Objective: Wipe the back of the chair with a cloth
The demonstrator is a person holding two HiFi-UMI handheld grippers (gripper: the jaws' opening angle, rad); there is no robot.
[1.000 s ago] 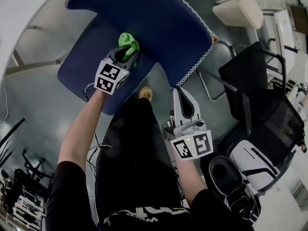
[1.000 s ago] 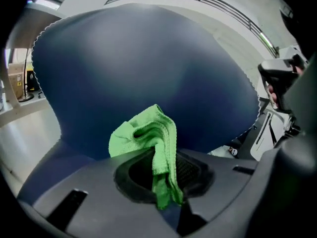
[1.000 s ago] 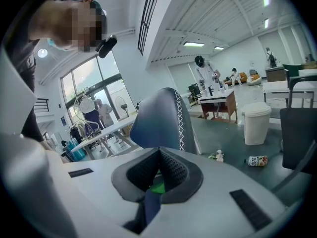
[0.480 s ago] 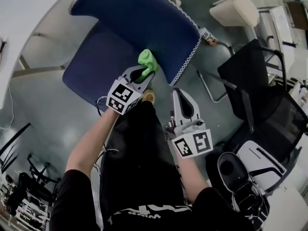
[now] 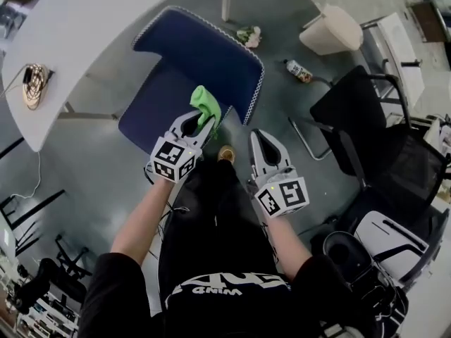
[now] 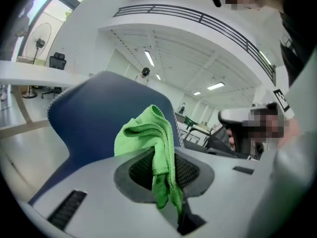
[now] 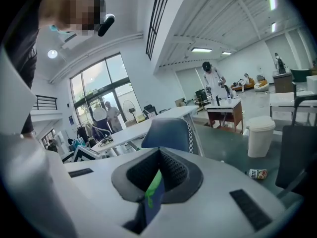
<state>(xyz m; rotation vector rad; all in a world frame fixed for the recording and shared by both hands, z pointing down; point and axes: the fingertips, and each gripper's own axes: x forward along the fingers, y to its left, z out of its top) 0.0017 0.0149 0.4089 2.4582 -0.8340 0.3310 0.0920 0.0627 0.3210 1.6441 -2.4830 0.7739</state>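
Left gripper (image 5: 196, 120), jaws clamped on the green cloth (image 5: 206, 104), presents it at the chair back (image 5: 201, 51) near edge for wiping (right gripper (image 5: 260, 136) closed, empty).

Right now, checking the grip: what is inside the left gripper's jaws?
A green cloth, pinched by the left gripper, bunched above the jaws. It covers part of the chair back behind.

Green cloth (image 5: 204, 104); blue chair (image 5: 204, 58), its edging apparently white-dotted; white table (image 5: 91, 27).
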